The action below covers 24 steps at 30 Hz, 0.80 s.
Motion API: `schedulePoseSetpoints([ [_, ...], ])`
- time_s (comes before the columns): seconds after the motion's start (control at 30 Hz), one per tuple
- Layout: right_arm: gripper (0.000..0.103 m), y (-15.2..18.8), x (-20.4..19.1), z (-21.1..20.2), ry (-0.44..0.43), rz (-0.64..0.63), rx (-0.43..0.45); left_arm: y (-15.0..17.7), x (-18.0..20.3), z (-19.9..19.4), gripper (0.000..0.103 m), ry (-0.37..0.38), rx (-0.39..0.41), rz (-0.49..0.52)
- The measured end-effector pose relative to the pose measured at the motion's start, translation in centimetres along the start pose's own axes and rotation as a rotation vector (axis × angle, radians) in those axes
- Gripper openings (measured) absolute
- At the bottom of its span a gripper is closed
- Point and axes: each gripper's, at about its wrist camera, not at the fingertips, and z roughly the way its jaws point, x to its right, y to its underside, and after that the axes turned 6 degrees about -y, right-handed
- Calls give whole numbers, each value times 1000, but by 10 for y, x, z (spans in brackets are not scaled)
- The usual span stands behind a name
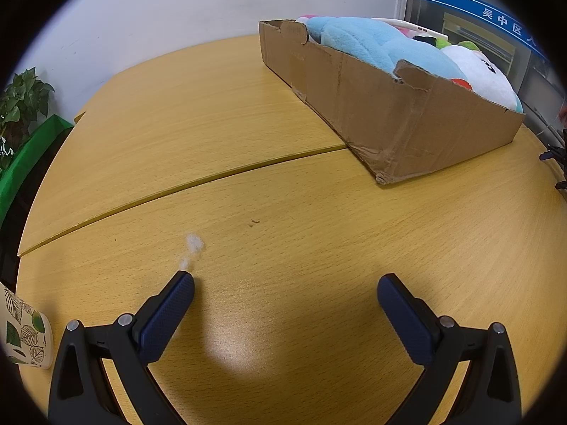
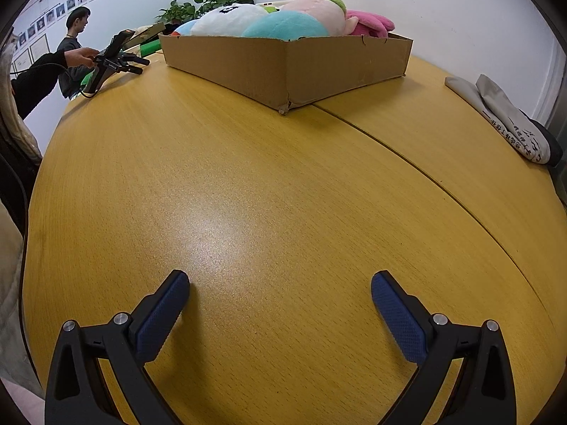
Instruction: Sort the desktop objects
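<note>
the cardboard box [image 1: 389, 106] sits at about two o'clock in the left wrist view and at twelve o'clock in the right wrist view, already heaped with plush toys [image 1: 382, 46]: a blue one, a white one, a pink one [image 2: 368, 23]. by the look of it most of the sorting is done, since the tabletop [image 1: 283, 212] in front of both grippers is bare apart from a small tuft of white fluff [image 1: 193, 248] just beyond one pad of the left gripper [image 1: 285, 292]. what may be left: a leaf-patterned cup [image 1: 28, 333] at eight o'clock in the left view, and folded grey cloth items [image 2: 503, 117] at two o'clock in the right view, near the table's far edge.

the left gripper is spread wide and holds nothing; the right gripper [image 2: 280, 288] is likewise wide apart and empty.

there is plenty of open wood between the grippers and the box. a seam [image 2: 425, 173] crosses the table diagonally. at ten o'clock in the right view, a person [image 2: 76, 35] handles another device [image 2: 113, 58] at the table edge, well apart.
</note>
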Motion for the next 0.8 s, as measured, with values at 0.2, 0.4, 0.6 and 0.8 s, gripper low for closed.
schedulePoseSetpoints([
  [0.2,103,0,0,0,0,0,0,-1,1,1,103,0,0,1],
  [0.4,103,1,-1,0,0,0,0,-2,2,1,103,0,0,1],
  [0.6,103,1,0,0,-1,0,-1,-2,2,1,103,0,0,1],
  [0.8,103,1,1,-1,-1,-1,-1,-3,2,1,103,0,0,1],
])
